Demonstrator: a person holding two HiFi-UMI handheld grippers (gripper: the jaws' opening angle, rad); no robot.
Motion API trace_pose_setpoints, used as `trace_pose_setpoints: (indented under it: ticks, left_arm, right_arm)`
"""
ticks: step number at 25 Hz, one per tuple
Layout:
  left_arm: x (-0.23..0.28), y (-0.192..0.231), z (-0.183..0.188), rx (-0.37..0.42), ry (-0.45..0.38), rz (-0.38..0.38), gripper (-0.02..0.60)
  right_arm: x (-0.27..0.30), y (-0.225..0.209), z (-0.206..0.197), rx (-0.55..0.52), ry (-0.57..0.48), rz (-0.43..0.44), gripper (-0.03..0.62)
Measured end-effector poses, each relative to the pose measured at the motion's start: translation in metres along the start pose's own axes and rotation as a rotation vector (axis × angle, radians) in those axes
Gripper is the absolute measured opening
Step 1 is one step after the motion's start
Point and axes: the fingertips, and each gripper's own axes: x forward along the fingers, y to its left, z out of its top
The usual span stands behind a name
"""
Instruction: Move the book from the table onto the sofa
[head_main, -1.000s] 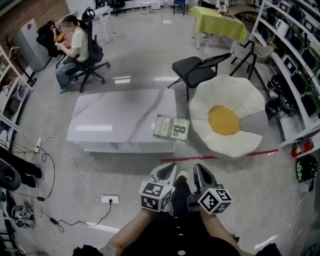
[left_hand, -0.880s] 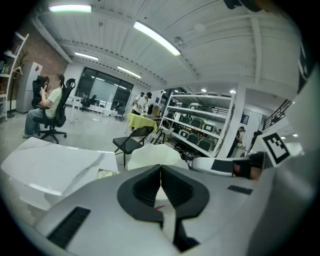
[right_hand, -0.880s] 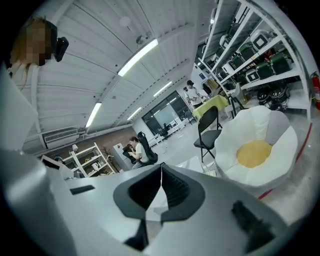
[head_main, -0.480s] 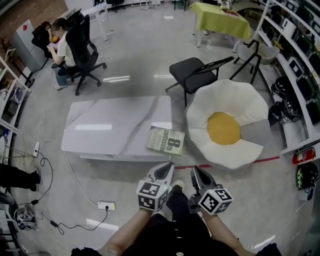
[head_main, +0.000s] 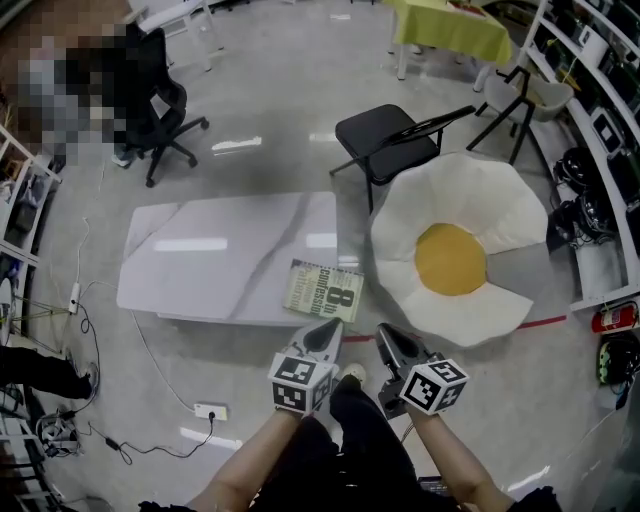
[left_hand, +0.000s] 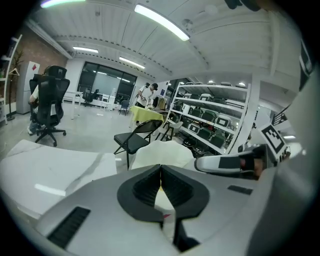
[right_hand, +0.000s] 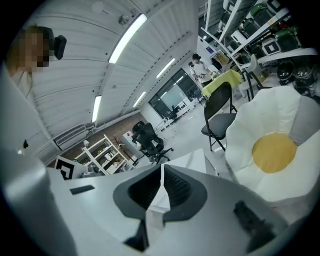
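The book (head_main: 322, 291), pale green with a large black "8" on its cover, lies flat on the near right corner of the white marble table (head_main: 220, 255). The egg-shaped sofa (head_main: 455, 262), white with a yellow centre, sits on the floor right of the table. My left gripper (head_main: 329, 330) hovers just short of the book's near edge, shut and empty. My right gripper (head_main: 384, 334) is beside it, also shut and empty. In the left gripper view the jaws (left_hand: 160, 172) meet with nothing between them; the right gripper view shows its jaws (right_hand: 161, 176) touching, with the sofa (right_hand: 276, 146) ahead to the right.
A black folding chair (head_main: 385, 140) stands behind the sofa. An office chair (head_main: 160, 95) with a person stands at the far left. Cables and a power strip (head_main: 210, 411) lie on the floor left of me. Shelving (head_main: 600, 130) lines the right side. A red floor line (head_main: 545, 321) runs by the sofa.
Both grippers have moved forward toward the table, and the book now lies just ahead of their tips. Both stayed shut.
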Motion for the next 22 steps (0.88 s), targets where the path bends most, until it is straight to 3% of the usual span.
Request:
trace_pose_setpoints:
  ticks: [10, 17, 22]
  left_arm:
    - [0.053, 0.032, -0.026, -0.033, 0.060, 0.009, 0.011]
    - [0.105, 0.055, -0.048, -0.129, 0.087, -0.036, 0.011]
    - [0.138, 0.072, -0.064, -0.134, 0.110, -0.051, 0.011]
  right_arm:
    - [0.061, -0.056, -0.013, 0.165, 0.049, 0.004, 0.014]
    - [0.096, -0.107, -0.028, 0.223, 0.030, -0.075, 0.014]
    - [0.118, -0.138, -0.042, 0.268, 0.014, -0.103, 0.014]
